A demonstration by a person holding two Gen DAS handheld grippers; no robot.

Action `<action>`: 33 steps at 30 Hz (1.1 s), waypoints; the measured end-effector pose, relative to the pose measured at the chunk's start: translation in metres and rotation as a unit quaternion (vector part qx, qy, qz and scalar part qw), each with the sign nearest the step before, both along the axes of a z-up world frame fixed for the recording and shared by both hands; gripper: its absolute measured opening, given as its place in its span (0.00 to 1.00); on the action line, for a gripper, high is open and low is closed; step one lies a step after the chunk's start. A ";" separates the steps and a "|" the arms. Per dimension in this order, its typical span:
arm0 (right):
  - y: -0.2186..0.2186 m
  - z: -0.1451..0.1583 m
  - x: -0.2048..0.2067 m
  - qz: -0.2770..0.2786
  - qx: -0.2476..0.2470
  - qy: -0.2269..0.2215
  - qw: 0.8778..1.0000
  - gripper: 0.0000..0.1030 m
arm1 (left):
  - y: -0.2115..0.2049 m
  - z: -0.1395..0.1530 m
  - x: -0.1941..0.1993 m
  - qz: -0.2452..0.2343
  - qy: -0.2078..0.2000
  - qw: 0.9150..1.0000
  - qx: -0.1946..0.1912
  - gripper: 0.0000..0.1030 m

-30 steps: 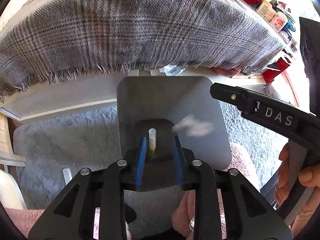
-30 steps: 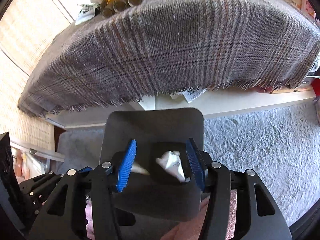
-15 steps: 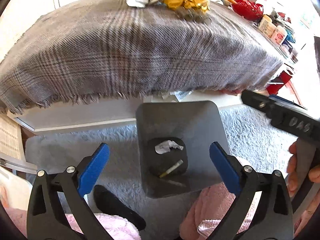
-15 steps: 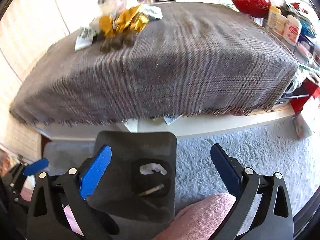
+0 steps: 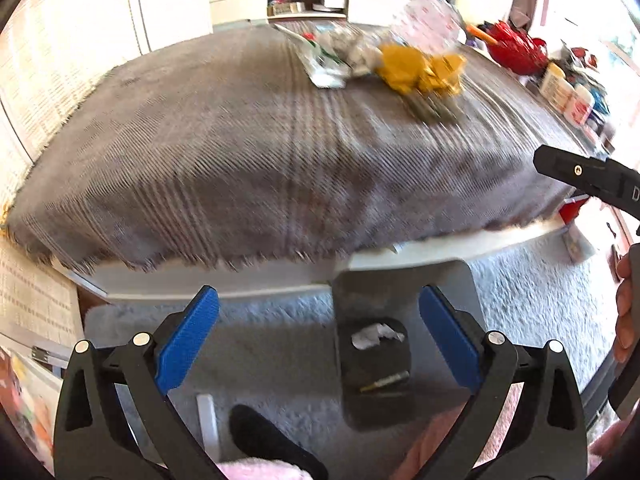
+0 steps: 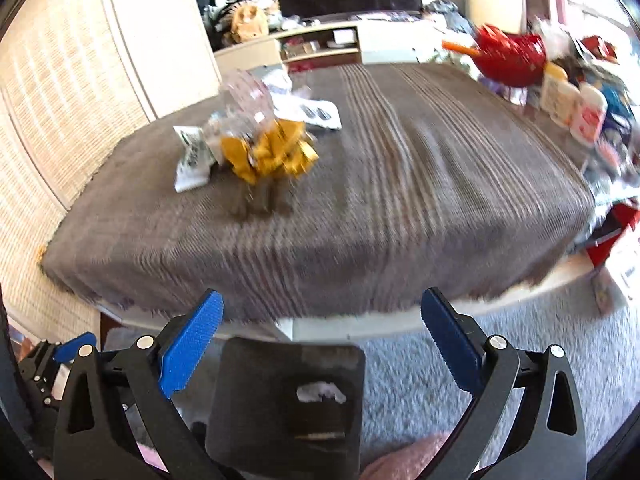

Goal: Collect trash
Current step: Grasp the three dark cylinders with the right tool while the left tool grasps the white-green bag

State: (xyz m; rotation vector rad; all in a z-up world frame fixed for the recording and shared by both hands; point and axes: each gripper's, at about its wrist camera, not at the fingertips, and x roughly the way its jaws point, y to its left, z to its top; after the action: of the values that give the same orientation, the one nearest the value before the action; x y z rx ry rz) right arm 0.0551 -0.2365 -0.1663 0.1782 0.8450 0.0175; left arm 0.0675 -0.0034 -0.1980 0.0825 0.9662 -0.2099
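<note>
A grey bin [image 5: 404, 292] [image 6: 256, 368] stands on the rug below the table edge. Inside it lie a crumpled white tissue [image 5: 376, 336] [image 6: 320, 392] and a small pale stick [image 5: 386, 382] [image 6: 320, 436]. My left gripper [image 5: 320, 336] hangs open above the bin's left side with nothing between its blue pads [image 5: 188, 340]. My right gripper [image 6: 320, 344] is open too, empty, above the bin. On the plaid-covered table [image 5: 240, 152] [image 6: 400, 208] lies a heap of trash: yellow wrappers [image 5: 420, 68] [image 6: 272, 152], white wrappers [image 5: 324, 60] [image 6: 192, 160] and clear plastic [image 6: 248, 100].
A red bowl [image 5: 516, 52] [image 6: 508, 60] and bottles [image 5: 564, 88] [image 6: 576, 104] crowd the table's right end. A grey shaggy rug [image 5: 532, 292] [image 6: 500, 364] covers the floor. The right gripper's black body [image 5: 592, 176] and a hand [image 5: 626, 312] show at the left view's right edge. A white shelf unit [image 6: 344, 40] stands behind.
Both grippers opened wide and let the tissue and the stick drop into the bin. Both then rose and tilted up, bringing the tabletop and its trash heap into view.
</note>
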 end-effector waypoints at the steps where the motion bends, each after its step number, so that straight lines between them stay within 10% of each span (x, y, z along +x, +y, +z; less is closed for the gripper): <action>1: 0.003 0.002 0.006 0.003 -0.004 -0.004 1.000 0.97 | 0.004 0.003 0.005 0.005 -0.002 1.000 -0.001 0.92; 24: 0.046 -0.037 0.088 0.021 -0.053 -0.007 0.998 0.82 | 0.013 0.051 0.120 0.032 -0.034 0.999 -0.006 0.92; 27: 0.047 -0.037 0.086 0.015 -0.068 -0.020 0.997 0.61 | 0.002 0.050 0.139 0.023 -0.033 0.999 -0.005 0.92; 33: 0.026 -0.034 0.085 0.017 -0.041 -0.011 0.999 0.56 | -0.022 0.034 0.174 0.002 -0.013 1.000 -0.012 0.86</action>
State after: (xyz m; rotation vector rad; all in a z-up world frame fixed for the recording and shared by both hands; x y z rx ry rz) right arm 0.1398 -0.2102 -0.2000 0.0856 0.8246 0.0168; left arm 0.2412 -0.0249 -0.1644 0.0605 0.9380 -0.2173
